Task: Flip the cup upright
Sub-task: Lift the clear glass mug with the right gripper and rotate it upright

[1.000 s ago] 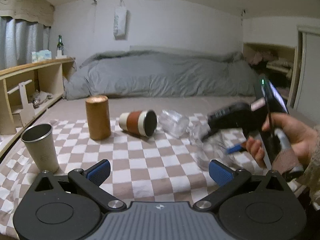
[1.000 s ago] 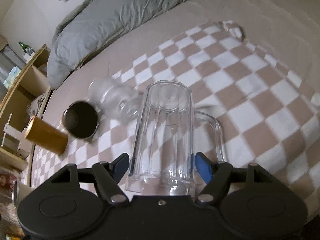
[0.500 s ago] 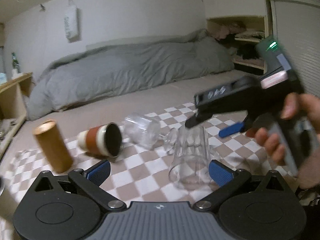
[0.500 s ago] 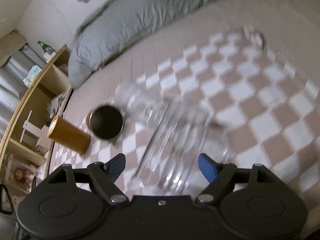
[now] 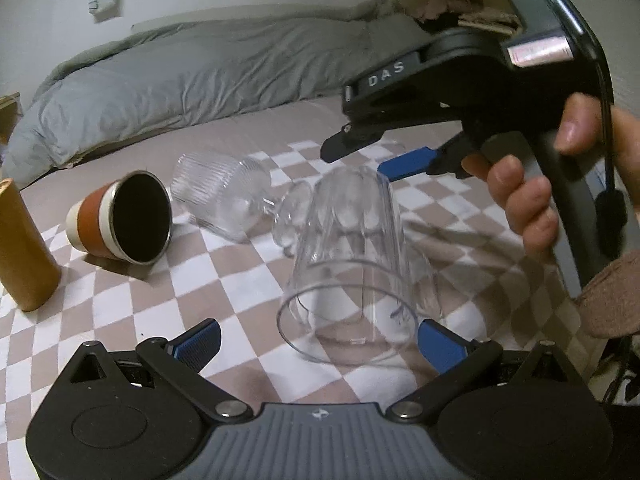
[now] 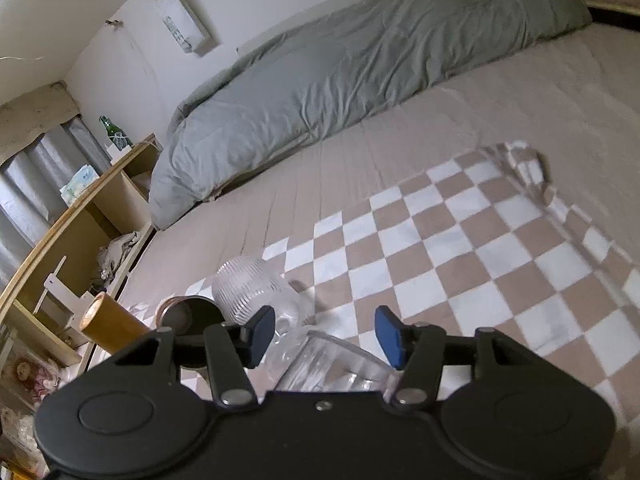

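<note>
A clear glass mug [image 5: 352, 256] with a handle lies tilted on the checkered cloth, its open mouth facing my left gripper [image 5: 316, 338]. The left gripper is open, its blue pads on either side of the mug's rim, the right pad close to it. My right gripper [image 5: 360, 156] hovers over the mug's base, open, with one blue pad [image 5: 404, 164] touching its top edge. In the right wrist view the mug [image 6: 332, 364] sits just below and between the open fingers of the right gripper [image 6: 326, 334].
A ribbed clear glass [image 5: 224, 196] and a brown-and-white cup [image 5: 120, 220] lie on their sides behind the mug. A tan cylinder [image 5: 20, 244] stands at the left. The checkered cloth [image 6: 460, 264] covers the bed; a grey duvet [image 6: 340, 68] lies behind, wooden shelves [image 6: 80, 216] stand left.
The left gripper moved in close to the mug's mouth. The right gripper rose and tipped up over the mug's base, and the mug now lies tilted instead of standing between its fingers.
</note>
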Action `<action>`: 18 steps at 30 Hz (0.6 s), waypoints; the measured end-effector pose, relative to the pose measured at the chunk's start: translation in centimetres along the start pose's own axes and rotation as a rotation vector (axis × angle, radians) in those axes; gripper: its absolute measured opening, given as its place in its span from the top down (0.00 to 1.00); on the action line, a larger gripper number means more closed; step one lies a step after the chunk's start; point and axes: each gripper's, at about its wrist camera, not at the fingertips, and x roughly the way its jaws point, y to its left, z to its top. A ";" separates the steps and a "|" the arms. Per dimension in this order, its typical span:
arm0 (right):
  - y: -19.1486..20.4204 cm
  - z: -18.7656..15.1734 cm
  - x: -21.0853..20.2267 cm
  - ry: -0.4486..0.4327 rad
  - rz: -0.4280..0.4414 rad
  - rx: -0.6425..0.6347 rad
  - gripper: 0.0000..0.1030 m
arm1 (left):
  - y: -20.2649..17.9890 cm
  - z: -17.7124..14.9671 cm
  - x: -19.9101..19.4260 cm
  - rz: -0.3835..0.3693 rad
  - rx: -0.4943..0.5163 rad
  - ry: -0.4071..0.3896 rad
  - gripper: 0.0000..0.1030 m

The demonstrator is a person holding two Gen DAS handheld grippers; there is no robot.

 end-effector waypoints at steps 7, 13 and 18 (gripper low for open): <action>0.2 -1.1 -0.6 0.033 -0.036 -0.068 0.49 | 1.5 -0.4 0.0 0.021 -0.057 0.024 0.00; 0.5 -2.0 -2.1 0.074 -0.030 -0.083 0.49 | 4.2 -0.5 -0.1 0.075 -0.121 0.045 0.00; 1.6 -3.0 -3.0 0.139 -0.009 -0.102 0.49 | 5.9 -0.7 -0.1 0.173 -0.158 0.057 0.00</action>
